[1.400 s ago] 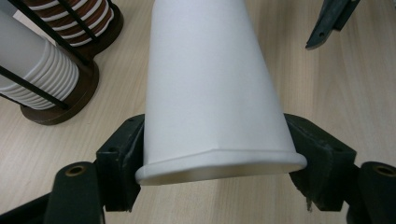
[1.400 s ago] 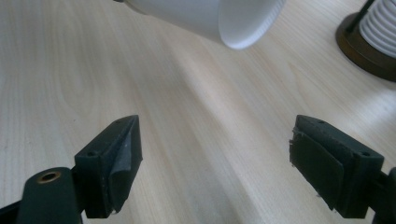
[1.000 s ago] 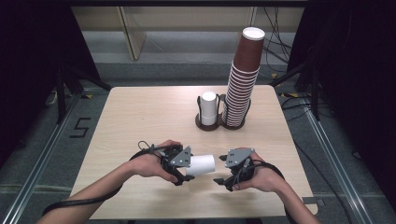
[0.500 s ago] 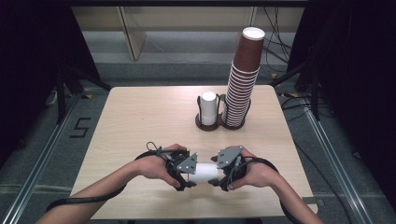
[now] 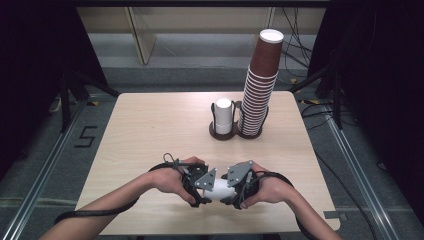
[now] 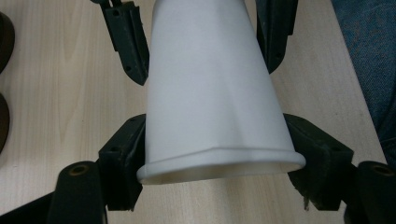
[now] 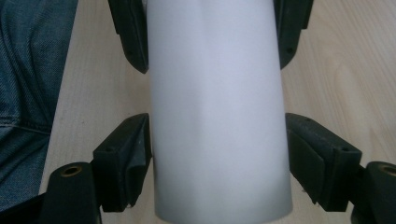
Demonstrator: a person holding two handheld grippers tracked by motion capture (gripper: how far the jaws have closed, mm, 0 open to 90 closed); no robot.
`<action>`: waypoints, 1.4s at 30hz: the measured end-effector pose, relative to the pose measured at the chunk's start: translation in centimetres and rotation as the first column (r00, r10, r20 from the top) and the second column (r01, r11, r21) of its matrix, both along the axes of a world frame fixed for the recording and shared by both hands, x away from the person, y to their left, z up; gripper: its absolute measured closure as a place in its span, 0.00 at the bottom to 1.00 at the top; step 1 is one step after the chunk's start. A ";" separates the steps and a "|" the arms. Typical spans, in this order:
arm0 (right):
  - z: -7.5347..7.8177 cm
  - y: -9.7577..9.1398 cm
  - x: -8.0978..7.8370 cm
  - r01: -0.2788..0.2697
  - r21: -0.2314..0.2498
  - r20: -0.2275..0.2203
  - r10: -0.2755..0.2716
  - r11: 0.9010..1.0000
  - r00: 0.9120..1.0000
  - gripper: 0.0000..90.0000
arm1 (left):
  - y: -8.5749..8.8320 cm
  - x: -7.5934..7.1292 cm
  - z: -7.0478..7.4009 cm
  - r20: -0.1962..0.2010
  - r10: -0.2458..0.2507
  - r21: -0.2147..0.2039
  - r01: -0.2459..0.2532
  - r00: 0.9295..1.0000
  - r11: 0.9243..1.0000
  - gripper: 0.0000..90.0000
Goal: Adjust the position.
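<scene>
A light wooden desk (image 5: 150,125) was seen from above, with a person's two forearms coming in from the near edge. The left hand-held gripper (image 5: 199,189) gripped the wide, rimmed end of a white paper cup (image 5: 216,188); in the left gripper view its jaws pressed the cup (image 6: 212,88) hard enough to flatten the rim slightly. The cup lay on its side, low over the desk near the person, its long axis running left to right between the two hands, rim toward the left hand and base toward the right. The right hand-held gripper (image 5: 235,186) faced the left one, and its jaws had just been closing on the narrow end of the cup (image 7: 217,107), now touching its sides. Both hands sat equally close, one at each end. Farther back on the desk stood a dark holder (image 5: 220,134) with a short white cup stack (image 5: 223,114), and to its right a tall stack of brown cups (image 5: 260,85).
</scene>
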State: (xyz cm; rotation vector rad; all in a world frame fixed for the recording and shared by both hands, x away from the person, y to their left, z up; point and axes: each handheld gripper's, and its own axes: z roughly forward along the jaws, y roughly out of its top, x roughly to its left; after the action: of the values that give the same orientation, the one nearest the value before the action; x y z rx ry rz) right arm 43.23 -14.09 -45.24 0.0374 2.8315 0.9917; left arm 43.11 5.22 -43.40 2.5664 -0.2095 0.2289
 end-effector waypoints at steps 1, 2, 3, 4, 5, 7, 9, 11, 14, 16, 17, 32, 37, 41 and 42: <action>-0.1 0.1 0.0 -0.012 -0.001 0.002 0.012 1.000 1.000 0.29 | -0.1 0.0 0.0 0.003 -0.002 0.002 0.002 1.000 1.000 0.31; -0.2 0.2 0.1 -0.025 0.000 0.011 0.025 1.000 1.000 0.30 | -0.2 0.0 0.0 0.004 -0.002 -0.001 0.002 1.000 1.000 0.31; -0.2 0.3 -0.2 -0.011 -0.008 -0.007 0.011 1.000 1.000 0.32 | -0.3 0.0 0.1 0.004 -0.005 0.001 0.005 1.000 1.000 0.31; -0.3 0.3 -0.3 -0.002 -0.010 -0.004 0.002 1.000 1.000 0.33 | -0.3 -0.1 0.1 0.003 -0.007 0.002 0.007 1.000 1.000 0.31; -0.3 0.3 -0.4 0.002 -0.008 -0.007 -0.002 1.000 1.000 0.35 | -0.4 -0.1 0.1 0.001 -0.006 0.001 0.006 1.000 1.000 0.31; -0.3 0.3 -0.3 -0.006 -0.005 0.005 0.006 1.000 1.000 0.37 | -0.4 -0.1 0.1 0.000 -0.008 0.003 0.008 1.000 1.000 0.31; -0.4 0.2 -0.5 0.015 -0.006 -0.018 -0.015 1.000 1.000 0.38 | -0.5 -0.2 0.0 -0.006 -0.009 0.002 0.009 1.000 1.000 0.31; -0.6 -0.1 -0.7 0.020 -0.002 -0.029 -0.020 1.000 0.999 0.38 | -0.6 -0.2 -0.2 -0.005 -0.010 0.000 0.010 1.000 1.000 0.31; -0.7 -0.2 -0.5 -0.004 0.006 0.007 0.004 1.000 1.000 0.38 | -0.8 -0.2 -0.3 -0.003 -0.009 0.005 0.009 1.000 1.000 0.29; -0.7 -0.3 -0.5 -0.014 0.015 0.006 0.014 1.000 1.000 0.38 | -0.9 -0.2 -0.3 -0.017 0.015 0.021 -0.015 1.000 1.000 0.23; -0.7 -0.4 -0.5 -0.014 0.010 0.002 0.014 1.000 1.000 0.38 | -0.9 -0.2 -0.3 0.014 0.023 0.029 -0.024 1.000 0.999 0.14; -1.2 -4.9 -0.7 0.183 0.183 0.022 -0.190 0.966 0.981 0.37 | 2.2 0.5 -0.5 -0.015 0.175 -0.154 -0.175 0.984 0.972 0.09; -1.5 -5.5 -0.6 0.235 0.279 0.051 -0.259 0.931 0.965 0.37 | 3.2 0.5 -0.4 -0.067 0.224 -0.268 -0.234 0.972 0.935 0.10; -2.1 -5.9 -0.6 0.285 0.381 0.065 -0.333 0.880 0.941 0.37 | 4.4 0.3 -0.4 -0.098 0.227 -0.321 -0.246 0.969 0.915 0.12; -2.2 -6.0 -0.6 0.296 0.394 0.059 -0.346 0.870 0.936 0.37 | 4.7 0.3 -0.4 -0.099 0.227 -0.321 -0.247 0.969 0.914 0.12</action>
State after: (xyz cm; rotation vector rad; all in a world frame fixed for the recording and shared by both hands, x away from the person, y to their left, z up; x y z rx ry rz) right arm 42.64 -20.09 -47.48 0.4554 2.3671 1.3816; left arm 43.40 9.91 -43.82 2.2535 0.1552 0.2529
